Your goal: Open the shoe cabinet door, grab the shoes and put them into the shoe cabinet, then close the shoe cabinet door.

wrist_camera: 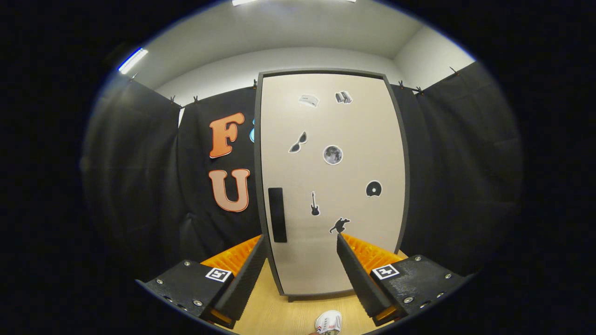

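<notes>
The shoe cabinet [333,186] stood upright, taller than wide, its pale, sticker-dotted door [344,139] closed in a dark frame, a dark handle [277,215] near its left edge. Before it, the gripper [301,244] hung open and empty; a white shoe [328,322] lay on the wooden table [274,311] below.

The shoe cabinet [333,181] stands upright straight ahead, its door [335,139] flat shut across the way in. The gripper [300,246] fingers are spread wide with nothing between them. Bare tabletop [284,311] lies before the cabinet, apart from a shoe [328,322] below the fingers.
</notes>
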